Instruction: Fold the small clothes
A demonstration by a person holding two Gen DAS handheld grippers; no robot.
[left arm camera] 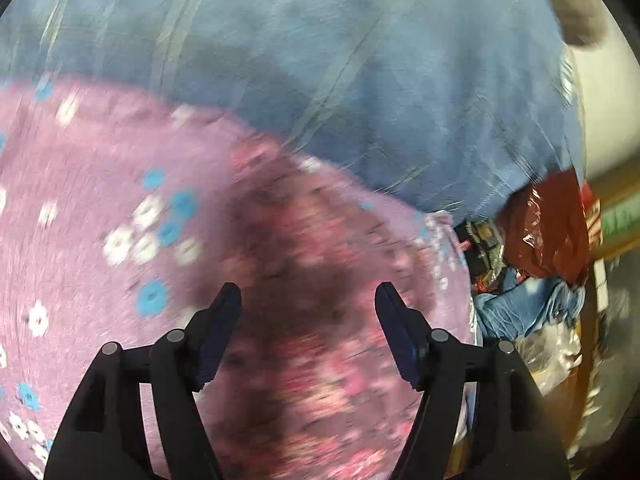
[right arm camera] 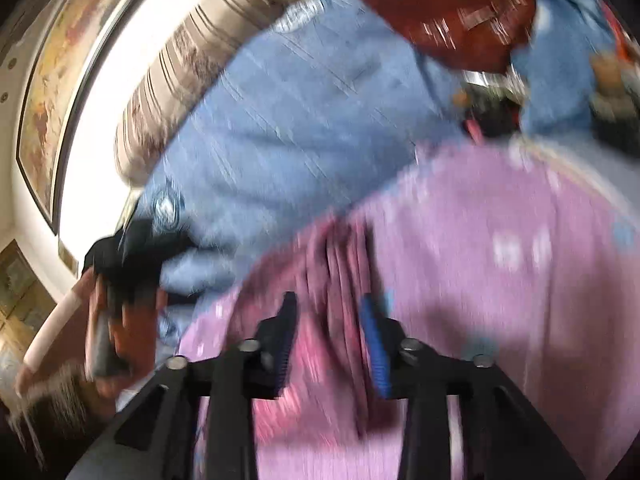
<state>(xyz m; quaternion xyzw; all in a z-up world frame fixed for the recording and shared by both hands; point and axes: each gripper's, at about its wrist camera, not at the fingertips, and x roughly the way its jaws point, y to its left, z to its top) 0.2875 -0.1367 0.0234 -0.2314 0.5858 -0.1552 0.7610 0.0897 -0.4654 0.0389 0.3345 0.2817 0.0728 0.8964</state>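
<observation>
A pink flowered garment (left arm camera: 100,208) lies spread on a blue bedsheet (left arm camera: 320,60). The left gripper (left arm camera: 308,336) hovers over it, fingers wide apart and empty. The right gripper (right arm camera: 330,340) has a bunched ridge of the pink cloth between its narrowed fingers; blur hides whether it is actually pinched. To fold cleanly, I would grip the edge firmly and keep the fabric taut.
</observation>
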